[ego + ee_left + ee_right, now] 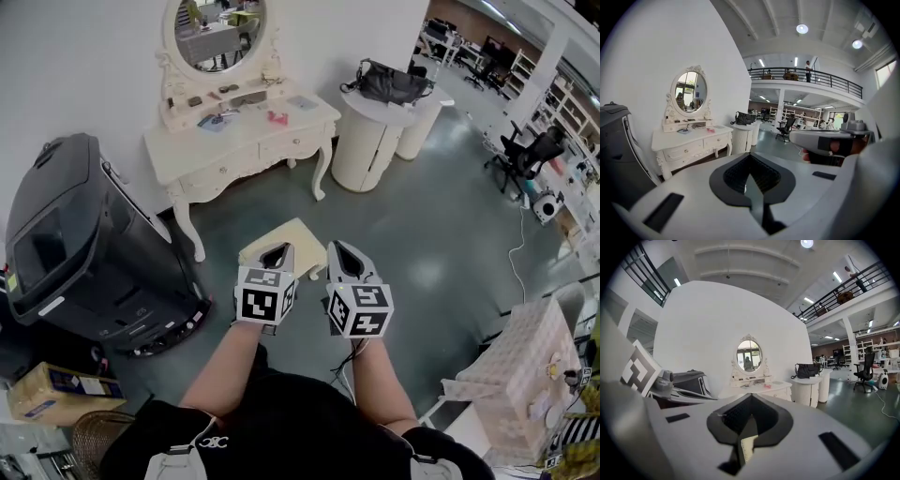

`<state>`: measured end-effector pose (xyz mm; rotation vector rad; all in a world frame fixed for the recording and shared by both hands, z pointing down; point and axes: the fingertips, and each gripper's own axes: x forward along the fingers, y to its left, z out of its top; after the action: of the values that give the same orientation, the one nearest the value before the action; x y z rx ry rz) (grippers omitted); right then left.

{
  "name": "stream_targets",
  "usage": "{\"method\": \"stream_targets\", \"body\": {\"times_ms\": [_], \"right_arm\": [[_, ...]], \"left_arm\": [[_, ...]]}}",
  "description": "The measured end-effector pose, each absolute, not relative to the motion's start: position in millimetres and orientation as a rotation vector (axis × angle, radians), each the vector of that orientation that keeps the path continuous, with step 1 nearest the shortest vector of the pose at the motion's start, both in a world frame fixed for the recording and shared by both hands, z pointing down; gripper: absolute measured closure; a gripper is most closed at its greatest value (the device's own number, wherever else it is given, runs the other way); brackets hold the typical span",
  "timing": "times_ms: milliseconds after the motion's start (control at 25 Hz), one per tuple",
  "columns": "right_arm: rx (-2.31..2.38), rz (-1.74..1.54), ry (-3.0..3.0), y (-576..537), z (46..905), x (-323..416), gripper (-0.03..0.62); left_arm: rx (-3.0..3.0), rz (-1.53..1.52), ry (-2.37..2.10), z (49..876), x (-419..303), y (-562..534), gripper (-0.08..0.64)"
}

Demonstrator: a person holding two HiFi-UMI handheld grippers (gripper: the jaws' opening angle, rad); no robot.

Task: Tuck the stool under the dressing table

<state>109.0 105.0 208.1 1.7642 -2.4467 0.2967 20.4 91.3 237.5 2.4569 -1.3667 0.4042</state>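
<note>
The cream dressing table (239,141) with its oval mirror (214,33) stands against the white wall, and it shows in the left gripper view (689,143) and the right gripper view (764,387) too. On the grey floor in front of it sits the stool (286,234), a cream cushion partly hidden behind both grippers. My left gripper (276,249) and right gripper (341,247) hover side by side over the stool's near edge, pointing toward the table. Each is shut with nothing held: left gripper (750,157), right gripper (751,397).
A large black machine (84,253) stands close to the left of the dressing table. Two round cream side tables (370,141) carry a black bag (389,82) on the right. A cardboard box (47,389), a black office chair (525,155) and a pink quilted item (520,366) sit further out.
</note>
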Motion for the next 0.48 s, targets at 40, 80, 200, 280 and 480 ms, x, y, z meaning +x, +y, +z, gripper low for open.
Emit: {"method": "stream_targets", "body": {"times_ms": [40,80,200,280,480], "right_arm": [[1.774,0.293,-2.434,89,207,104,0.584],[1.782,0.29,-2.42,74,204,98,0.584],[1.794,0.285,-2.383,29,200,78,0.584],[1.795,0.273,-2.362,3,199,62,0.584],[1.807,0.269,-2.31,-49,199,34,0.584]], "left_arm": [[2.461,0.402,-1.354,237,15,76,0.561],[2.465,0.4,-1.342,235,10,60,0.561],[2.469,0.395,-1.307,232,-9,15,0.561],[2.469,0.392,-1.287,231,-21,-12,0.561],[2.459,0.39,-1.246,237,-48,-65,0.561]]}}
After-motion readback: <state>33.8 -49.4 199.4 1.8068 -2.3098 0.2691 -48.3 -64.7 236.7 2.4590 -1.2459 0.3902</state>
